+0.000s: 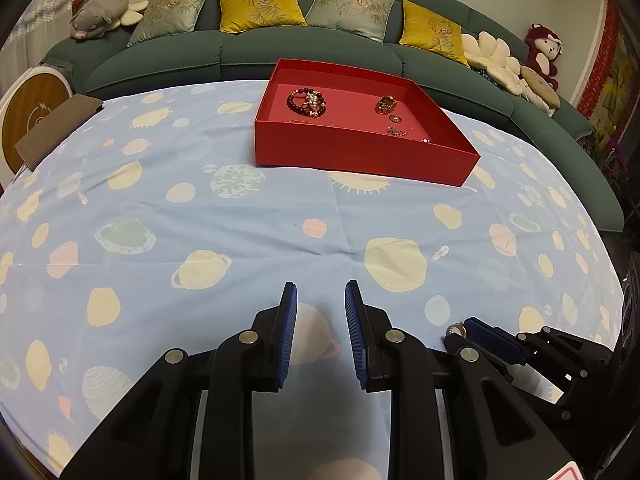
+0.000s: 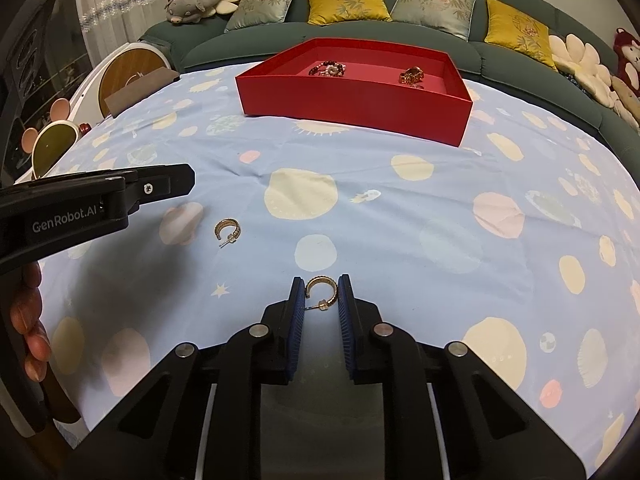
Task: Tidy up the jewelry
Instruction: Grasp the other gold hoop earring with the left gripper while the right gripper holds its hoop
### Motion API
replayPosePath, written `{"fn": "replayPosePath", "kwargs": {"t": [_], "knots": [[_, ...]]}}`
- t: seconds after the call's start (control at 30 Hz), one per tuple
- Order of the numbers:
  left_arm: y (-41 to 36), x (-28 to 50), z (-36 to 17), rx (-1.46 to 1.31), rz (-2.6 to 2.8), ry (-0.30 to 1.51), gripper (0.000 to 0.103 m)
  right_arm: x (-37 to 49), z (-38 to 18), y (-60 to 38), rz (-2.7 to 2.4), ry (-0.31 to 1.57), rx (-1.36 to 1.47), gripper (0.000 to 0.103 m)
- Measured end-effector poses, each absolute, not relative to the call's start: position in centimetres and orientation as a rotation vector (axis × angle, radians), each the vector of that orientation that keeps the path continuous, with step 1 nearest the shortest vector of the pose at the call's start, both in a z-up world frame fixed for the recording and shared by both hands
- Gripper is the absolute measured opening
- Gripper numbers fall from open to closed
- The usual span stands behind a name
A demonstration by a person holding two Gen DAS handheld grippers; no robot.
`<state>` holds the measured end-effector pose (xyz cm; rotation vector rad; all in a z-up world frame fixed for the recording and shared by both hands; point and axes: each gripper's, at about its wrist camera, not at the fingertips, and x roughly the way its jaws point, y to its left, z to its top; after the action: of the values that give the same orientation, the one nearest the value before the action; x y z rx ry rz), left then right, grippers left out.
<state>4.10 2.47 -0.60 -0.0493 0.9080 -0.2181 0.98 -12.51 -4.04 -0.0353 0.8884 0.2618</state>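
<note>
2 gold hoop earrings [image 2: 322, 292], red tray [image 2: 352, 98]

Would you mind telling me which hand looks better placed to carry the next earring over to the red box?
The right. Its gripper already has one gold hoop earring between its jaws, while the left gripper has nothing between its jaws. The second earring lies loose on the cloth, short of the red box.
</note>
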Motion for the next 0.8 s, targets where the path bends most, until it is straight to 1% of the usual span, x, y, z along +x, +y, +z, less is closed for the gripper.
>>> {"fn": "replayPosePath", "kwargs": {"t": [0.33, 0.4, 0.43, 0.47, 0.8], "knots": [[1.9, 4.0, -1.0, -0.034, -0.249, 0.919, 0.024, 1.0, -3.7, -12.9, 0.264, 0.887, -0.006, 0.016], [1.6, 4.0, -1.3, -0.034, -0.258, 0.929, 0.026, 1.0, -3.4, -13.3, 0.257, 0.883, 0.009, 0.016], [1.6, 4.0, -1.5, -0.036, -0.255, 0.938, 0.031, 1.0, -3.3, -13.5, 0.252, 0.879, 0.012, 0.016], [1.5, 4.0, -1.7, -0.043, -0.255, 0.945, 0.032, 0.9, -3.2, -13.8, 0.248, 0.878, 0.017, 0.016], [-0.4, 3.9, -3.2, -0.036, -0.302, 0.98, 0.032, 0.8, -2.9, -15.0, 0.229, 0.871, 0.04, 0.016]]}}
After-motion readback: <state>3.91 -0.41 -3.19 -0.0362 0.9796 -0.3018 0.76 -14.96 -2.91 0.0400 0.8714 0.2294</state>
